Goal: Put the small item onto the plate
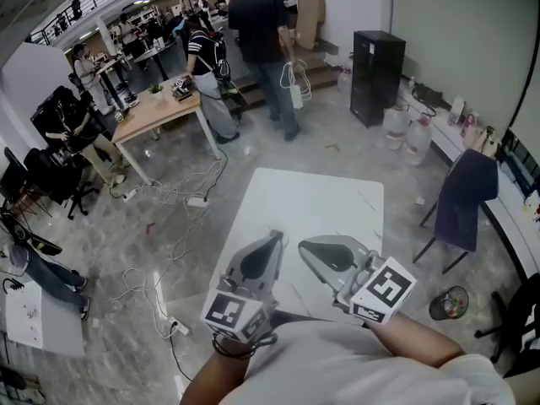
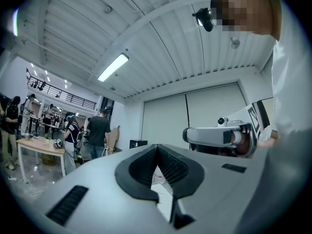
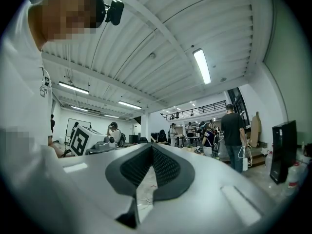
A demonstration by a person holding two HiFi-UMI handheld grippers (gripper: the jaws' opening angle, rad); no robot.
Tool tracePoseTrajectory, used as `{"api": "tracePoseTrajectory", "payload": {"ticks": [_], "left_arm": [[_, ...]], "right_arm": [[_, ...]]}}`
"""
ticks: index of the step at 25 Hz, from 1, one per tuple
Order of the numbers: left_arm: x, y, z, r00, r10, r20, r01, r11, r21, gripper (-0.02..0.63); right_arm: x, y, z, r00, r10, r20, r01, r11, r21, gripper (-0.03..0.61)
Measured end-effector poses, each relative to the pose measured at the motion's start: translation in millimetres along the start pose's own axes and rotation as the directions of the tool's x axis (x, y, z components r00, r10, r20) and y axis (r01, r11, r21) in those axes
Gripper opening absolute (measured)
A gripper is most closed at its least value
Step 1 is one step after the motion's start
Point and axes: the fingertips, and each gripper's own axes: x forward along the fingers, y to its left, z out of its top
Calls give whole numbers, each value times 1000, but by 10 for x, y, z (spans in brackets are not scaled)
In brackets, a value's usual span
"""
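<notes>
Neither a plate nor a small item shows in any view. In the head view both grippers are held close to my body over the near end of a bare white table (image 1: 312, 205). My left gripper (image 1: 274, 237) points forward, jaws together with nothing between them; the left gripper view shows its tips (image 2: 157, 146) meeting. My right gripper (image 1: 304, 245) lies beside it, angled left, also shut and empty, and its tips (image 3: 151, 145) meet in the right gripper view. Both gripper views look up at the ceiling and across the room. Each sees the other: right gripper (image 2: 219, 135), left gripper (image 3: 90, 140).
Several people stand at the far end of the room near a wooden table (image 1: 156, 112). Cables (image 1: 186, 194) lie on the floor left of the white table. A chair draped with a dark jacket (image 1: 464, 197) stands to the right, a black cabinet (image 1: 377, 74) beyond it.
</notes>
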Motion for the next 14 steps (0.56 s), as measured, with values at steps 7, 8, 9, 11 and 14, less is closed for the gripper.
{"api": "tracePoseTrajectory", "payload": {"ticks": [7,8,9,11,14], "left_arm": [[8,-87,-26,1000,-13,-7,13,1000,-3,6],[4,-95,-30,1000,-14,-8,14,1000,-5,6],[-2,-100,-28,1000,-15,-8,15,1000,-5,6],[-11,-105,-17,1000,-17,-5,17,1000,-2,6],[-11,-107,-17,1000,-15,-3,15,1000,1,6]], "right_arm": [[-51,-22,9,1000,-9,-1,9,1000,6,2],[-59,-15,14,1000,-11,-1,11,1000,6,2],[-65,-8,18,1000,-12,-2,12,1000,5,2],[-75,0,19,1000,-14,-2,14,1000,3,2],[-89,-1,4,1000,-14,-6,14,1000,2,2]]}}
